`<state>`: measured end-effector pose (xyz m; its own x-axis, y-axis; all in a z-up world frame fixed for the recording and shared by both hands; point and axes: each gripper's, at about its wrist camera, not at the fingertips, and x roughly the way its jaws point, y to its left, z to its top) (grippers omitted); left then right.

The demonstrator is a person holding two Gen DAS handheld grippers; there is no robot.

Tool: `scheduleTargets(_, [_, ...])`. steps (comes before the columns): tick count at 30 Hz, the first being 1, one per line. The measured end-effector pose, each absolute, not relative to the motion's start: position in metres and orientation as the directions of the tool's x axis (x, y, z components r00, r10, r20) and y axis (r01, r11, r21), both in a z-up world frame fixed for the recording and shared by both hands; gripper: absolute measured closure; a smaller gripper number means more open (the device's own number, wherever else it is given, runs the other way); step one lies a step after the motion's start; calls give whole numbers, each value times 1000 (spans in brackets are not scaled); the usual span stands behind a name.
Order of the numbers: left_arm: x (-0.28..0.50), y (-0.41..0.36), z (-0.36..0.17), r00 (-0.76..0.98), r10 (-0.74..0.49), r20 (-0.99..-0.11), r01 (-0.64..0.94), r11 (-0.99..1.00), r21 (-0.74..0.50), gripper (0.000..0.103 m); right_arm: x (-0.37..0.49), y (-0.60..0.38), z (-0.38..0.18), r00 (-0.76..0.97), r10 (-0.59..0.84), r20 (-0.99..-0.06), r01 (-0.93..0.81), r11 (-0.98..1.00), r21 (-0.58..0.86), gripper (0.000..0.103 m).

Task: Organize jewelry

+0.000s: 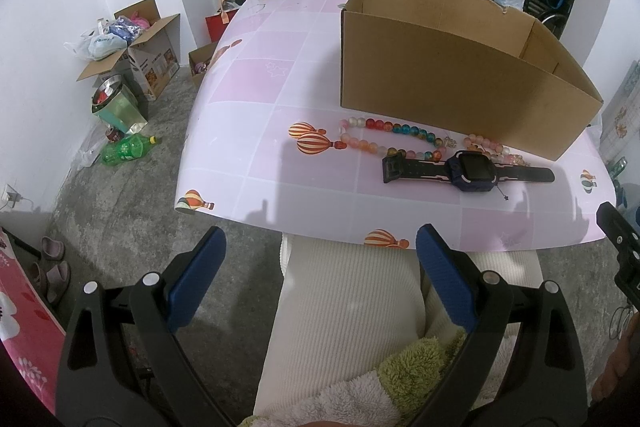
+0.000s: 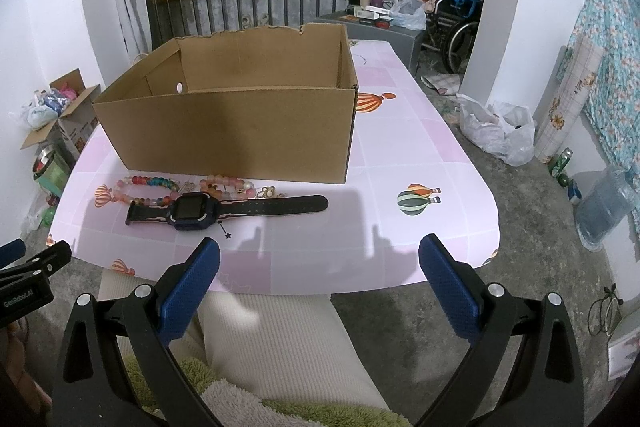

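An open cardboard box (image 1: 452, 67) (image 2: 236, 123) stands on the pink table (image 1: 256, 147) (image 2: 420, 155). In front of it lie a dark smartwatch (image 1: 472, 171) (image 2: 192, 209), a multicoloured bead bracelet (image 1: 384, 139) (image 2: 148, 189), a pink bead bracelet (image 1: 486, 143) (image 2: 228, 185) and a small gold charm piece (image 2: 270, 193). My left gripper (image 1: 320, 267) is open and empty, held before the table's near edge over my lap. My right gripper (image 2: 320, 275) is open and empty, also short of the near edge. Each gripper shows at the side of the other's view, the right one (image 1: 620, 247) and the left one (image 2: 36, 267).
Left of the table on the floor are open boxes (image 1: 136, 55), bags and a green bottle (image 1: 128, 149). On the right are a white plastic bag (image 2: 500, 131), a wheelchair (image 2: 456, 27) and a water jug (image 2: 604, 203). A railing with hung clothes is behind.
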<state>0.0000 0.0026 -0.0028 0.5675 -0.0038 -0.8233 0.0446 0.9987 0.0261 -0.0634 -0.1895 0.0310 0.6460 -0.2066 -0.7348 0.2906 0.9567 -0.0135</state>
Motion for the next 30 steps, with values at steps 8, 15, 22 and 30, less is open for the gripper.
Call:
scheduleTargets(8, [0, 3, -3, 567, -4, -824, 45, 999, 26, 11, -63, -189, 30, 646, -205, -735, 289, 957, -13, 6])
scheduleTargets(15, [0, 3, -3, 567, -4, -824, 45, 999, 26, 11, -62, -189, 32, 646, -204, -735, 287, 958, -13, 6])
scheduleTargets(22, [0, 3, -3, 566, -3, -824, 45, 999, 27, 11, -61, -186, 27, 646, -200, -737, 282, 959, -13, 6])
scheduleTargets(30, [3, 5, -9, 557, 1, -830, 42, 999, 30, 11, -58, -186, 25, 640, -193, -743, 277, 961, -11, 6])
